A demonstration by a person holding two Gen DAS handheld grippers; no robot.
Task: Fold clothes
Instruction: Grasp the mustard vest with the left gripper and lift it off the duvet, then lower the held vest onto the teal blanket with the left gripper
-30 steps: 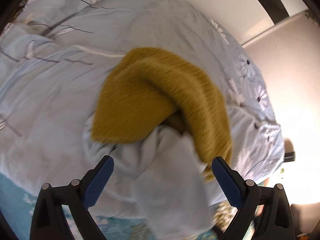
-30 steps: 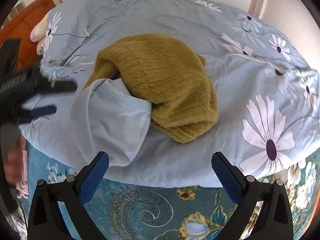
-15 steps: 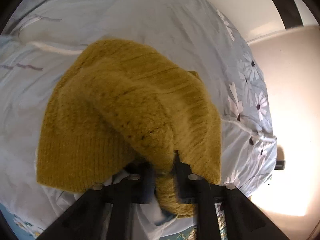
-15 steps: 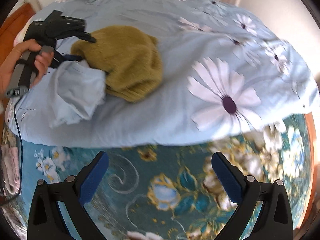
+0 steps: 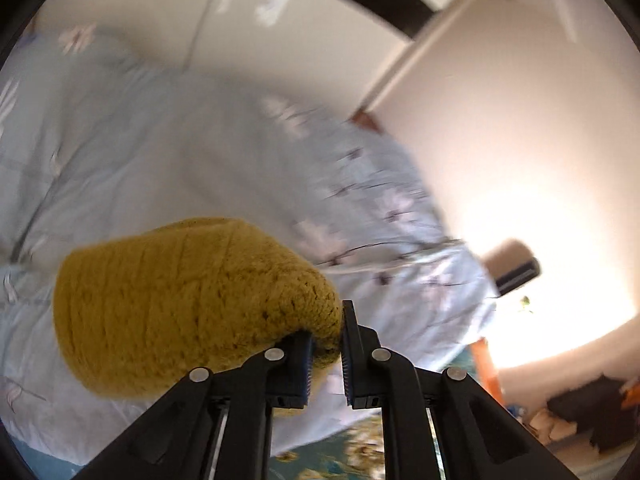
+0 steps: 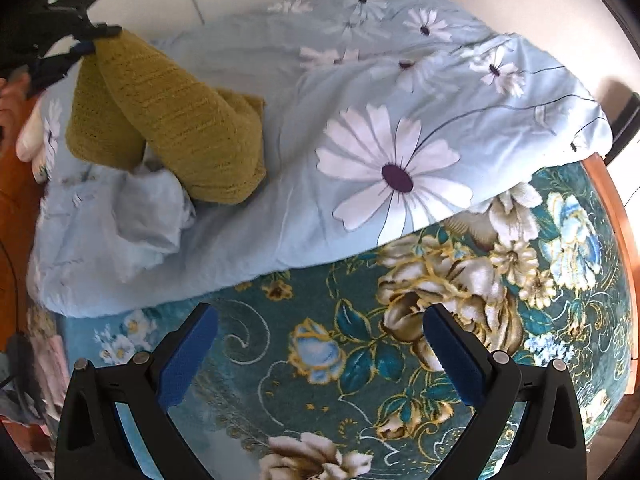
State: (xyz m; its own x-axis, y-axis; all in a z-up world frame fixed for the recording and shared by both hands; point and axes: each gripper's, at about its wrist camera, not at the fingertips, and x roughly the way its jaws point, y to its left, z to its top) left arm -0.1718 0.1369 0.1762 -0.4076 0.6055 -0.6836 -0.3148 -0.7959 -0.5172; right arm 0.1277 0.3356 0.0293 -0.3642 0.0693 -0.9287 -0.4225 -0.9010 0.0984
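Across the bed (image 6: 360,360), a teal bedspread with large cream and blue flowers covers the near part, and a pale blue duvet (image 6: 400,92) printed with white daisies lies bunched over the far part, its edge falling just short of the near side. On that duvet, toward the left of the right wrist view, a mustard knitted sweater (image 6: 192,128) hangs stretched: its upper end is lifted clear of the bedding while its lower hem rests on the duvet. Just beside and partly under that hem lies a crumpled light blue garment (image 6: 148,208), touching the sweater.

The left claw (image 5: 326,344) is pinched nearly closed on a fold of the sweater (image 5: 180,304), the knit bulging out to the left of its blue pads and hanging above the duvet (image 5: 200,152); this view is blurred, with a pale wall behind. From the right wrist view the same claw (image 6: 86,40) appears at the upper left, gripping the sweater's raised end, with part of the person's hand (image 6: 10,104) at the frame edge below it.

The right claw (image 6: 320,352) stands spread wide with nothing between its blue pads, over the flowered bedspread near the bed's front, well apart from both garments.
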